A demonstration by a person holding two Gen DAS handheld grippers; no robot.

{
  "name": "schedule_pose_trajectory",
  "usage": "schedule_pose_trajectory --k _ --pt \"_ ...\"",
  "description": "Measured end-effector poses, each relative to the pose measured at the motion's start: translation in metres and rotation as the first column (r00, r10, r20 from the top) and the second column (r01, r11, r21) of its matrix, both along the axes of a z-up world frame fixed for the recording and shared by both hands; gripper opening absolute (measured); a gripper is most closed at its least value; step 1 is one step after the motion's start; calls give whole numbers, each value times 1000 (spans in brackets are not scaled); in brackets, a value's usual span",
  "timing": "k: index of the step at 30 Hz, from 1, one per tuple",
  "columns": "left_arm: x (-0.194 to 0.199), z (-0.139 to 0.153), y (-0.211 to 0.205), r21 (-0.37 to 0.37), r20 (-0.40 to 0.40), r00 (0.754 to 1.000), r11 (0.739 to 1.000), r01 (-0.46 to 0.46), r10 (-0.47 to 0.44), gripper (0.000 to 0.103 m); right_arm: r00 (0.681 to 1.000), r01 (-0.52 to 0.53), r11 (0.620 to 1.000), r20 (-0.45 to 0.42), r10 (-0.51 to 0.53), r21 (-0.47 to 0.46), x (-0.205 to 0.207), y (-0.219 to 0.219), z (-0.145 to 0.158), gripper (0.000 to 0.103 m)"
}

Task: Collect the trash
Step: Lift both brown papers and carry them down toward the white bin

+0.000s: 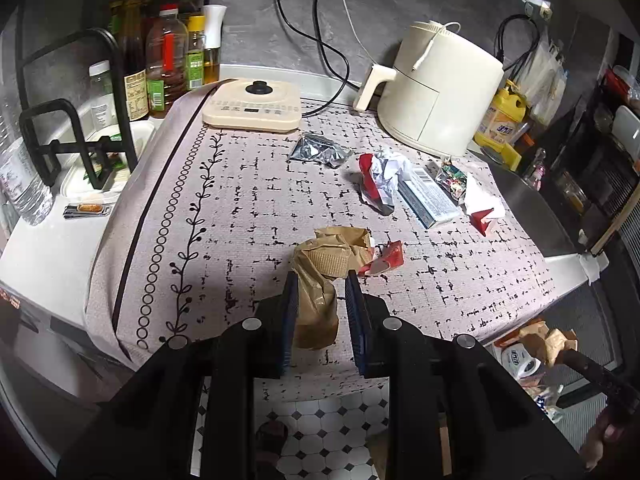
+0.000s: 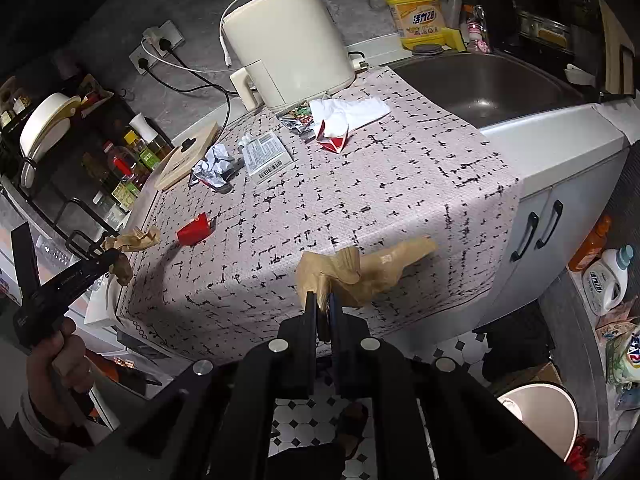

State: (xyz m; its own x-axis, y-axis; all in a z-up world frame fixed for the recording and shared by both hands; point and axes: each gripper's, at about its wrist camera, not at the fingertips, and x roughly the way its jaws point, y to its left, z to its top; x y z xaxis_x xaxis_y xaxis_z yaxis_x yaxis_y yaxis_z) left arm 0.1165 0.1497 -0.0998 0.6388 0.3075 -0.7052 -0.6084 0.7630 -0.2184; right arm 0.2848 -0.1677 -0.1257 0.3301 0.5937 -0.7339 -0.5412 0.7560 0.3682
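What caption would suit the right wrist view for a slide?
Right gripper shut on crumpled brown paper beside the counter's patterned cloth, above a trash bin.

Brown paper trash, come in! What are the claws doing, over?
Right claw shut on brown paper wad, off counter edge. Left claw open around crumpled brown bag. Red wrapper touching it; more litter behind.
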Motion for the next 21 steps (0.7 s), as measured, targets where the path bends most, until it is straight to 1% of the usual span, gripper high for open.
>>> schedule_pose_trajectory --k 3,6,11,16,19,21 --pt "-5 1 -4 -1 3 1000 1000 -11 11 24 1000 10 1000 4 -10 4 -2 -10 2 7" --pt "-7 6 -12 6 12 1000 1000 -4 4 24 1000 27 1000 7 -27 9 -3 -21 3 7" --pt "-3 7 -34 1 9 999 999 42 -42 24 998 62 998 3 -62 15 -9 -44 2 7" --pt "6 3 -67 1 -26 993 993 119 -119 24 993 115 993 -18 -115 3 -18 -74 -12 7" --pt "7 1 -86 13 -42 986 987 163 -162 24 986 157 988 -53 -157 -8 -24 -98 -28 7" --pt "7 -4 -97 0 -55 982 983 182 -182 24 981 178 984 -73 -179 -17 -28 -111 -38 7"
